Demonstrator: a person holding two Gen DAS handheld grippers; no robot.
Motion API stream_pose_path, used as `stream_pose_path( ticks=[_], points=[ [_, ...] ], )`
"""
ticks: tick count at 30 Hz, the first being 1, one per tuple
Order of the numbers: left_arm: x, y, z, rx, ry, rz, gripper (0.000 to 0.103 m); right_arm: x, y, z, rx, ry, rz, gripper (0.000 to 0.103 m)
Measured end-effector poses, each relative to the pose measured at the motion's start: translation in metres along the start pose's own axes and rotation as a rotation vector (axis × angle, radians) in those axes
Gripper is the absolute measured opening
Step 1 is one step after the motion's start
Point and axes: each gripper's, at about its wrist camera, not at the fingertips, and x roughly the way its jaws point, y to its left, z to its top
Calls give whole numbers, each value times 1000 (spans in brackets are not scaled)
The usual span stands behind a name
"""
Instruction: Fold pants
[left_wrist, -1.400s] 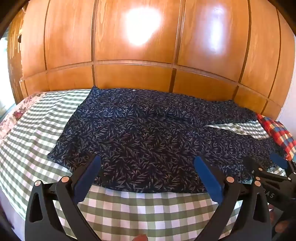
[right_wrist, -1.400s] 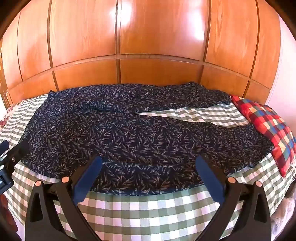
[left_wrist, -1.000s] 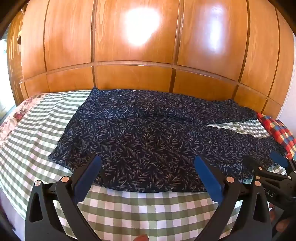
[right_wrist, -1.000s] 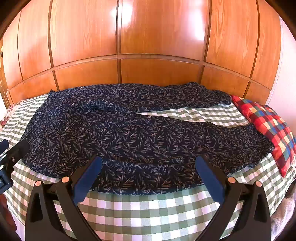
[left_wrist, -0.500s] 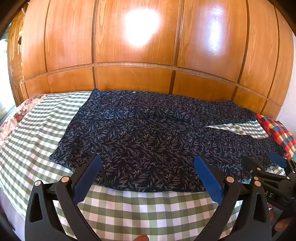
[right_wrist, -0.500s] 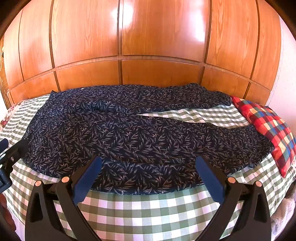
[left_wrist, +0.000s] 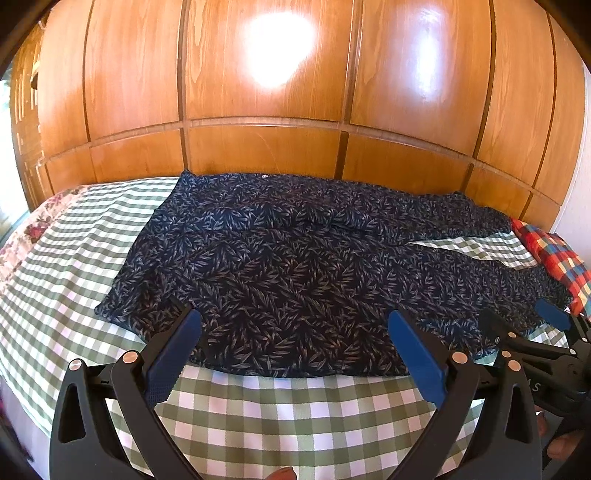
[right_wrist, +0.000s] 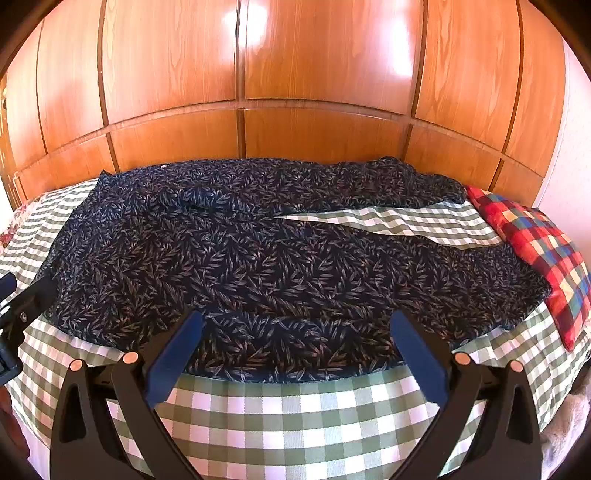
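Two wide-open, empty grippers (left_wrist: 291, 332) (right_wrist: 295, 332) face pants (right_wrist: 258, 266) touching plaid pillow (right_wrist: 546, 251).

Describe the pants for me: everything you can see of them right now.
The pants are dark navy, thin-looking fabric with a pale leaf print. They lie spread flat and unfolded on the green checked bedspread, waist toward the left, legs running right and parted in a V that shows bedspread between them. The leg ends reach the red plaid pillow. The far edge lies along the wooden panelling. Neither gripper touches them.
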Motion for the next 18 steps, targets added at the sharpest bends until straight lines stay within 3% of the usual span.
stream_pose_path(
  ticks=[5,8,10,12,14,16,18],
  points=[
    [6,4,-5,17,13,-3,100,5,-4,-2,9,25,32,101],
    [11,9,-7,-2,42,-61,100,10,-17,-6,54,72,182,101],
    [18,18,-9,-34,86,-135,100,16,-39,-13,135,137,368,101],
    [24,34,-13,-83,126,-183,100,22,-56,-22,188,207,477,101],
    [23,57,-19,-160,90,-234,100,26,-80,-35,254,233,525,101],
    [23,82,-25,-222,67,-238,100,32,-99,-45,334,261,551,101],
    [25,109,-28,-254,122,-199,100,39,-117,-52,426,277,570,101]
  ],
)
